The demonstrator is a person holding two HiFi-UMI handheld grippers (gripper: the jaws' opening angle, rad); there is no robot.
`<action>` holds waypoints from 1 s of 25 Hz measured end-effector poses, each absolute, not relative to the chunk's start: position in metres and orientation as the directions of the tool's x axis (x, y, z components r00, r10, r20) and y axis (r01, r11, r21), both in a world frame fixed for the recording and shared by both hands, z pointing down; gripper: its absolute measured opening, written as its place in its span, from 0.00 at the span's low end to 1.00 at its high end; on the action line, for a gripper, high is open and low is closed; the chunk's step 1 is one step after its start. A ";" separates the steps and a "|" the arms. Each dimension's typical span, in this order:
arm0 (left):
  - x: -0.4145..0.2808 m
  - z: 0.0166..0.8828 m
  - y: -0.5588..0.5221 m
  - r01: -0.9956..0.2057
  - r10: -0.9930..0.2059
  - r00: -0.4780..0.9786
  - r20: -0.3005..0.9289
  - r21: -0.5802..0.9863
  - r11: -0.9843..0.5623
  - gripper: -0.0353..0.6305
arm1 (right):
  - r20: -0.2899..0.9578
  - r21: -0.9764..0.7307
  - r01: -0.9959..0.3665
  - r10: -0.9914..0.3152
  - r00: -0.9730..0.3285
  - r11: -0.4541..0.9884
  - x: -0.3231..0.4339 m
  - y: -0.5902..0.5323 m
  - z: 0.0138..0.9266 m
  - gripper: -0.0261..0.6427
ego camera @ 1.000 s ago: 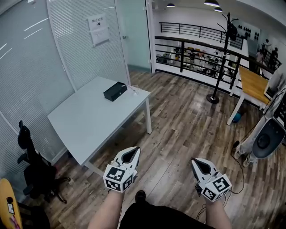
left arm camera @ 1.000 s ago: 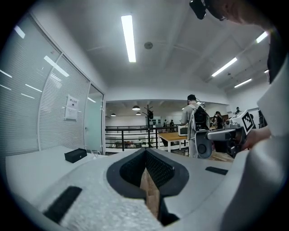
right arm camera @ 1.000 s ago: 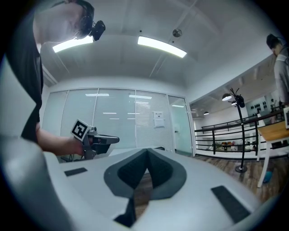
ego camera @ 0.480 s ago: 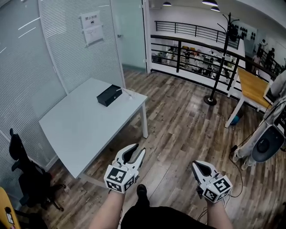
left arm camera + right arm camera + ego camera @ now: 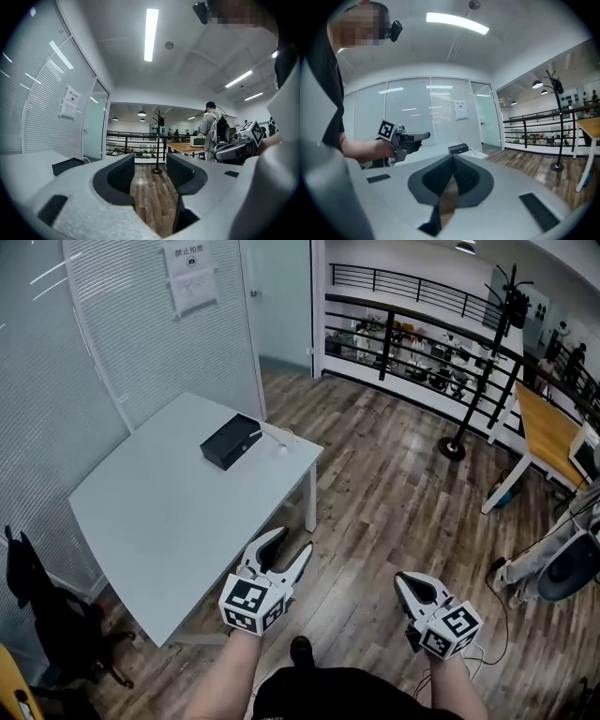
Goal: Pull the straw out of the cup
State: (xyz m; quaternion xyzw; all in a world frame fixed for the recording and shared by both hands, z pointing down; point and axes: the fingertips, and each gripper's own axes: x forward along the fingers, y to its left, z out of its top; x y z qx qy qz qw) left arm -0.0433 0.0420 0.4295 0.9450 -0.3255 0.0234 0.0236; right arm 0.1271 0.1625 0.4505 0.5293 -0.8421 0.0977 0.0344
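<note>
The task's thing is hard to read from the head view: beside the far corner of the white table, just right of a black box, stands a small pale object that seems to be a clear cup, and the straw is too small to tell apart from it. The gripper views add little, showing only a faint whitish shape next to the box at the table's edge. A dark office chair is cut off at the frame's lower left, and the person's forearms run out of the bottom edge. Each gripper's own grey body fills the lower half of its camera view and hides the floor below it. The left gripper hangs over the near corner of the table with its jaws spread wide, having just been opening, and only wooden floor shows between them. The right gripper is over the floor beside the table, its jaws pressed together at the tips with nothing caught between them. The cup lies well apart from both grippers, across the tabletop and ahead of the left one.
</note>
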 end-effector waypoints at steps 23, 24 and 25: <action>-0.095 0.472 -0.153 -0.650 -0.632 0.759 0.157 0.119 -0.751 0.36 | 0.213 -0.183 -0.826 -0.799 -0.562 0.532 0.065 -0.060 0.486 0.05; -0.091 0.477 -0.162 -0.656 -0.637 0.753 0.165 0.127 -0.744 0.36 | 0.214 -0.190 -0.824 -0.796 -0.566 0.534 0.071 -0.070 0.490 0.05; -0.086 0.481 -0.172 -0.663 -0.642 0.747 0.170 0.134 -0.736 0.36 | 0.215 -0.195 -0.821 -0.793 -0.570 0.537 0.078 -0.082 0.494 0.05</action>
